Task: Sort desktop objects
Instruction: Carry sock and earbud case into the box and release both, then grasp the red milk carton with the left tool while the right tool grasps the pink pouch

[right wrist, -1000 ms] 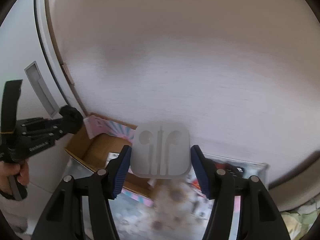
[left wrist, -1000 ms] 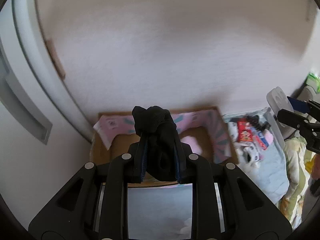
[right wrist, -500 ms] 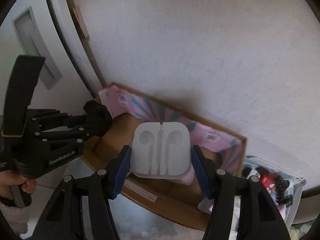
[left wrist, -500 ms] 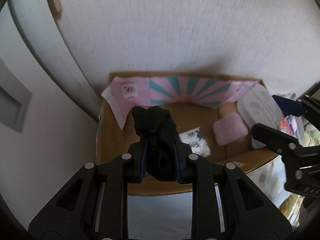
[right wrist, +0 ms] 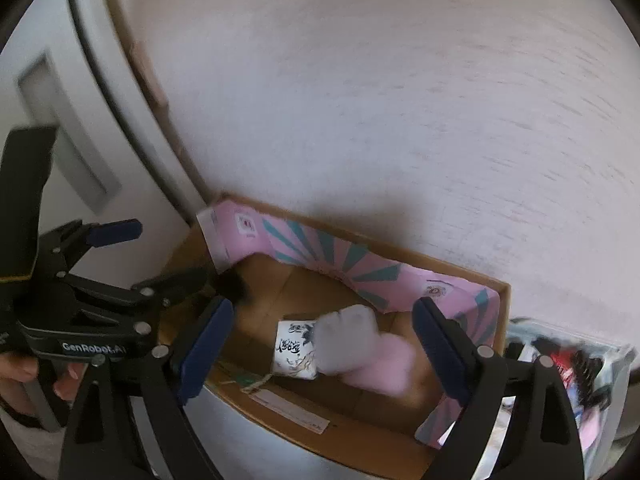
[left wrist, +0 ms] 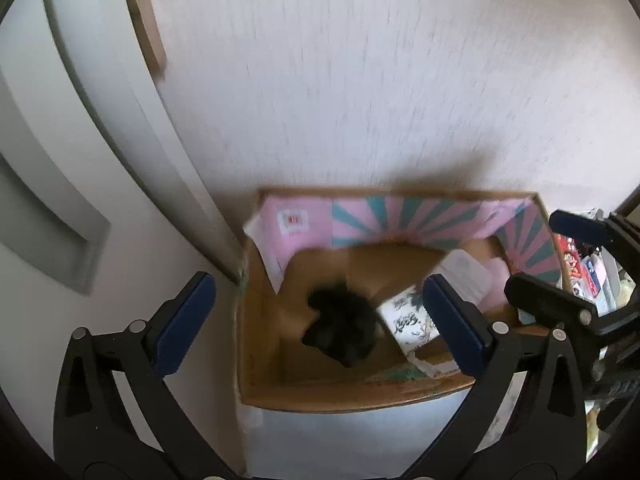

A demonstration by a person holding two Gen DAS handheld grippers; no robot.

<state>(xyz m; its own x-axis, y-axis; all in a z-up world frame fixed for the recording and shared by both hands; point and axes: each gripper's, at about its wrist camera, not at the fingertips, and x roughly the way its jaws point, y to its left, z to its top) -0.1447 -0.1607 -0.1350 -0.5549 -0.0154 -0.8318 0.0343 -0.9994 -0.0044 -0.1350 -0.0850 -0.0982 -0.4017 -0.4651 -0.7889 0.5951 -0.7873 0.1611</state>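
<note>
Both grippers hang over the open brown cardboard box with the pink-and-teal striped lining (left wrist: 400, 216), pointing steeply down into it. The left gripper (left wrist: 316, 312) has its blue-padded jaws opening wide, with nothing pressed between the pads: the crumpled black cloth bundle (left wrist: 340, 332) lies blurred below and between them, on or just above the box floor, towards the box's left half. The right gripper (right wrist: 320, 344) is likewise opening, its pads clear of the pale grey rounded plastic earphone case (right wrist: 346, 340), which shows smeared between the jaws, over or against the soft pink pad (right wrist: 384, 364) and the small white card with black ink drawing (right wrist: 294, 348). Whether the case has settled I cannot tell.

Both things are released inside the box, straight below their own grippers. By my judgement the coming move turns on that: each gripper has only to lift back along its own line, the left one nearer the box's left wall, the right one nearer the clear plastic tub of mixed small items (right wrist: 576, 368) just beside the box
</note>
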